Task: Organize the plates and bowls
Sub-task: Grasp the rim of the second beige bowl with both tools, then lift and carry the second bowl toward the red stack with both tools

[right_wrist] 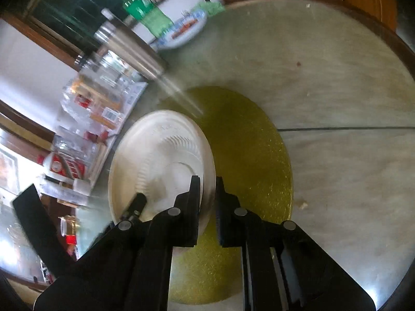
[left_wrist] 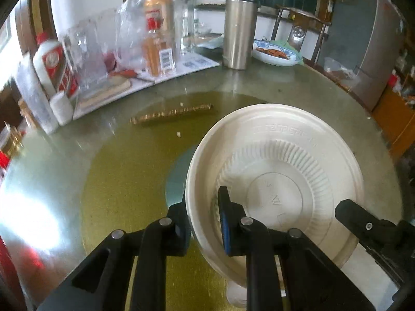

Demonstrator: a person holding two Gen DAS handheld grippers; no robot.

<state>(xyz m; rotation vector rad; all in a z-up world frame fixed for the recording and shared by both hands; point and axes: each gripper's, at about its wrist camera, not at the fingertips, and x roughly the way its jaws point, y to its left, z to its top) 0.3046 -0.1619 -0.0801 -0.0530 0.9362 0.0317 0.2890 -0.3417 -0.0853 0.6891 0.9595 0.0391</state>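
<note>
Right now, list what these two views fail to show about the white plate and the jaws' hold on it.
- Left wrist view: the white plate's near rim is covered by the left gripper; whether anything lies under the plate is hidden.
- Right wrist view: the plate is motion-blurred, and the right gripper hides the pinched rim.
- Both views: the embossed rim lettering is too small to read.

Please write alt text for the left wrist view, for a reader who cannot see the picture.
The left claw is shut on the near rim of a white disposable plate, above a round glass table with a yellow centre. The right claw's tip reaches the plate's opposite edge; bottles and a steel flask stand behind.
</note>
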